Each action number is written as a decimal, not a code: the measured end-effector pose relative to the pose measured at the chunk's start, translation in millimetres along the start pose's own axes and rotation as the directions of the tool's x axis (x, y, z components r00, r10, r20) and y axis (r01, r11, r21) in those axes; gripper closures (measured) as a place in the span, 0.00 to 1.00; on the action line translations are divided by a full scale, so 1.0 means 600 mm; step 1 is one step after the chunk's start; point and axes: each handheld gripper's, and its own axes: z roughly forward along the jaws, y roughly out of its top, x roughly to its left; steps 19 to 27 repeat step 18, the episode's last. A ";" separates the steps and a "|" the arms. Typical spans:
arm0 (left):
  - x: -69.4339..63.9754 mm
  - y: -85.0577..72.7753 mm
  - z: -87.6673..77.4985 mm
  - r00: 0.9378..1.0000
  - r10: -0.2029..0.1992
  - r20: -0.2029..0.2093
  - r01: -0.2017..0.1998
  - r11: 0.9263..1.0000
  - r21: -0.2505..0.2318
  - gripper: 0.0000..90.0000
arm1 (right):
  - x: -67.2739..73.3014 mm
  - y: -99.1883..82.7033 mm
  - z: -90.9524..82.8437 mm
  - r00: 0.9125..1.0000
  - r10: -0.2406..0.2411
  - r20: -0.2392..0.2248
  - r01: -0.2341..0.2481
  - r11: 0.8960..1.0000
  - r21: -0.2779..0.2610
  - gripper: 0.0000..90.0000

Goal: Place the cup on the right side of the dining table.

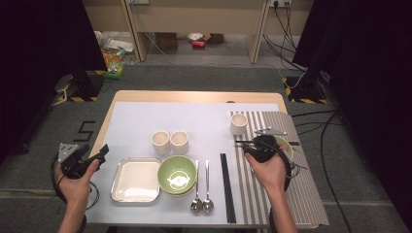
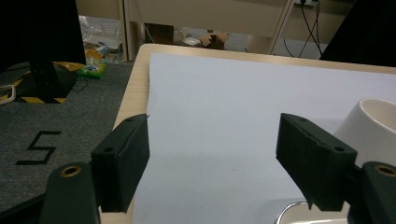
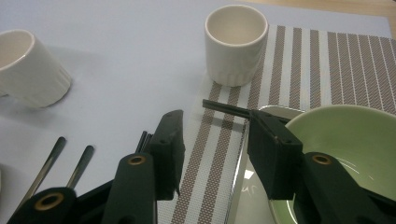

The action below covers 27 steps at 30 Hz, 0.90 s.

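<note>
Two black chopsticks (image 3: 224, 108) lay across the tray's (image 3: 240, 154) far rim, just released.

The thin dark pair ran level across the striped mat (image 1: 303, 194), tips toward a white cup (image 3: 235, 43) just beyond. The right gripper (image 3: 212, 140) hung over the tray's edge, jaws spread and empty, beside a green bowl (image 3: 355, 140). The left gripper (image 2: 212, 158) gaped wide at the table's (image 2: 133, 95) edge, holding nothing.

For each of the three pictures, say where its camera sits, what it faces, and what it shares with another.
High view: above the table, looking down; forearms and both tongs show.
Left gripper view: rides the left tongs, facing the white mat; jaws apart.
Right gripper view: rides the right tongs, facing the cup; jaws apart.
Shared: that cup.
</note>
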 end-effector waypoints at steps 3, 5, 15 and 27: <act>0.000 -0.001 0.001 1.000 0.002 0.001 -0.002 1.000 0.003 0.28 | -0.001 -0.004 -0.003 1.000 0.010 0.003 -0.010 1.000 -0.006 0.62; 0.000 -0.002 0.002 1.000 0.001 0.000 -0.001 1.000 0.005 0.28 | -0.002 -0.005 -0.005 1.000 0.010 0.001 -0.010 1.000 -0.011 0.62; 0.006 -0.006 0.006 1.000 -0.009 -0.008 0.010 1.000 0.013 0.28 | -0.005 -0.011 -0.006 1.000 0.002 -0.004 -0.002 1.000 -0.010 0.60; 0.008 -0.007 0.007 1.000 -0.013 -0.009 0.014 1.000 0.015 0.28 | -0.006 -0.011 -0.008 1.000 0.002 -0.005 -0.002 1.000 -0.012 0.60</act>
